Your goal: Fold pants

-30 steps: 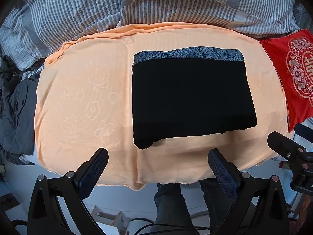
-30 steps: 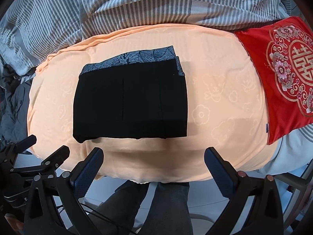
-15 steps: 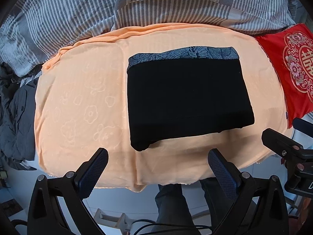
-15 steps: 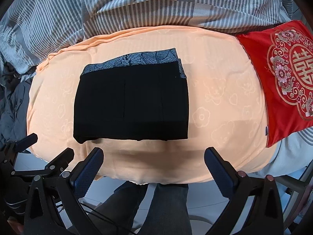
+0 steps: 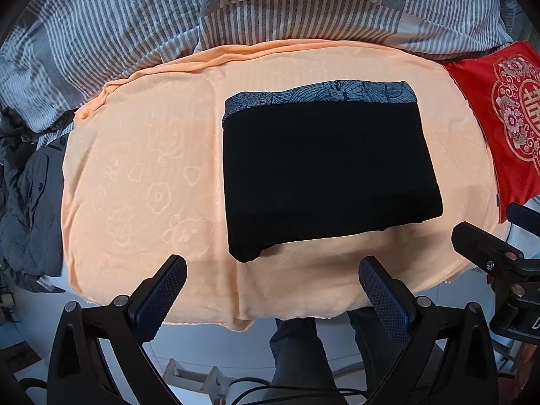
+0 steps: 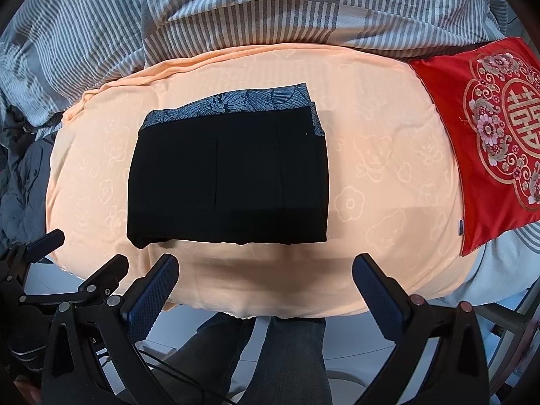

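A bed with a striped duvet (image 5: 118,33) carries an orange blanket (image 5: 141,175), and the black pants (image 5: 324,168) lie on it folded into a compact rectangle, patterned waistband (image 5: 320,96) at the far edge. Folding looks finished; at most a little squaring remains. The left gripper (image 5: 271,281) and right gripper (image 6: 265,275) hang off the near edge, jaws spread, holding nothing. Compared with 1 second ago, the pants lie unchanged and both views shifted only slightly.

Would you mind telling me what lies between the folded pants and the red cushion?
Only bare orange sheet lies between the pants and the red cushion, as the right wrist view shows.
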A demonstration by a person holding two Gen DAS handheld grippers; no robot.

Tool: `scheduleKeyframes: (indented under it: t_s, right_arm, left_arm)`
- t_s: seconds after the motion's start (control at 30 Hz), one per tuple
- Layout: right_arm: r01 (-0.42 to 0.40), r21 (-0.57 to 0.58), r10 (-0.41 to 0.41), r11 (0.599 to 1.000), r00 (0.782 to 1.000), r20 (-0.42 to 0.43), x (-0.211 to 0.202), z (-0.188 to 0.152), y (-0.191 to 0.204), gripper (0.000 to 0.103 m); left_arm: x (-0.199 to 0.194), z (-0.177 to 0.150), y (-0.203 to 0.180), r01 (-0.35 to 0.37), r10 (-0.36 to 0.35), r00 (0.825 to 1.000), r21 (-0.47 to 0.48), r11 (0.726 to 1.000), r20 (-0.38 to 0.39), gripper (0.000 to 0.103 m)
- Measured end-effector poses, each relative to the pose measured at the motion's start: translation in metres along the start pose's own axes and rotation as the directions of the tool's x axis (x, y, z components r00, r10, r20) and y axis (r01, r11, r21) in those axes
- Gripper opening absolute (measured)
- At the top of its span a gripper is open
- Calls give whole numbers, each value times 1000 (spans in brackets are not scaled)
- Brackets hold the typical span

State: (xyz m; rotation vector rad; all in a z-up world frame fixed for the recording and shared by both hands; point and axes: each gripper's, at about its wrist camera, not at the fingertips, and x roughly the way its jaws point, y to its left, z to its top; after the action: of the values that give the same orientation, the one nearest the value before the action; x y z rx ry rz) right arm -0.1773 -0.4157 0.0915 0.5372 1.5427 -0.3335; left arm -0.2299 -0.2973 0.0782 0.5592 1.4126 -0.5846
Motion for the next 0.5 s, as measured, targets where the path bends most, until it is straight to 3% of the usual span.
scheduleKeyframes:
  t_s: [0.5]
  right_arm:
    - [-1, -2, 1, 1000, 1000, -2, 1, 2, 2, 103]
  left_arm:
    - [4, 2, 1, 14, -14, 1000, -18, 1000, -15, 102]
